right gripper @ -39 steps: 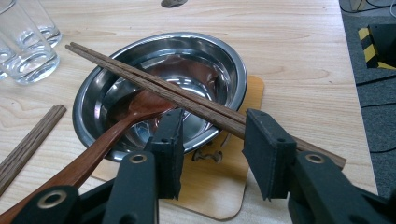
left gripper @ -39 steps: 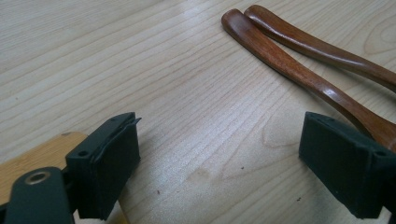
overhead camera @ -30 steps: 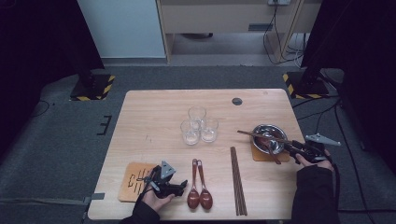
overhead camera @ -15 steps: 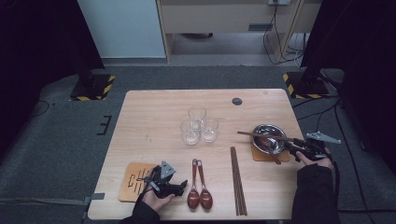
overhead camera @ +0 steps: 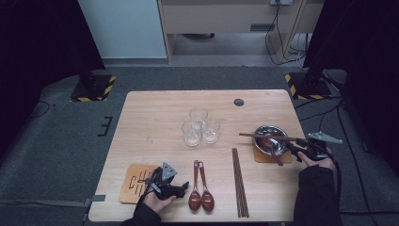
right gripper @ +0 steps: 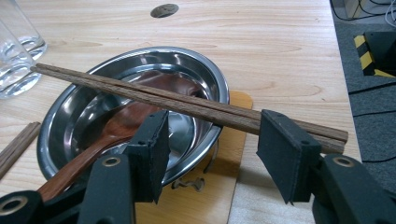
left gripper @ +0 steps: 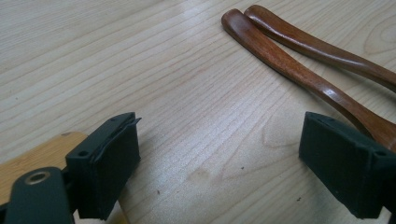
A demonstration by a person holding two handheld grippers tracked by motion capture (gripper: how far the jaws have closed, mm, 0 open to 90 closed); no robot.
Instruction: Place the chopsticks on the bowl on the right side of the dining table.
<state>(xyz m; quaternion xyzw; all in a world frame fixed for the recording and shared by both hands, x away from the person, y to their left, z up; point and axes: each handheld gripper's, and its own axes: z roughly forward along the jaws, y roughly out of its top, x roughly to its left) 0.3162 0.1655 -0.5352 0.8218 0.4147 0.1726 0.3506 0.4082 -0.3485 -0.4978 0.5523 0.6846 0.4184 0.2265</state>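
Drawn back a little from the steel bowl (overhead camera: 271, 139) since a second ago, with its jaws just now parting: the right tool (right gripper: 210, 144), standing apart on either side of the pair of chopsticks (right gripper: 187, 103) and pressing on nothing. Laid across the bowl's rim, these chopsticks, near ends poking out past the wooden coaster (right gripper: 233, 186) toward the right edge of the surface (overhead camera: 155, 117), far tips reaching toward the three glasses (overhead camera: 200, 127). Inside the bowl, a wooden spoon (right gripper: 116, 130), handle leaning out over the near rim.

Probably light and stiff, those two sticks, of slim dark wood, smooth enough to roll or slide on polished metal. Likely to scissor apart if pinched off-centre. Best taken at the thick near ends, both sticks together, square across the pair, clear of the rim. Worth watching too: a shallow, light bowl, apt to skate on its coaster under a sideways nudge.

Unmoved at the front left: the left tool (overhead camera: 170, 184), jaws parted over bare wood, empty, between a second coaster (overhead camera: 134, 181) and two more spoons (overhead camera: 201, 193). Further right, another pair of chopsticks (overhead camera: 239, 181) lying flat.
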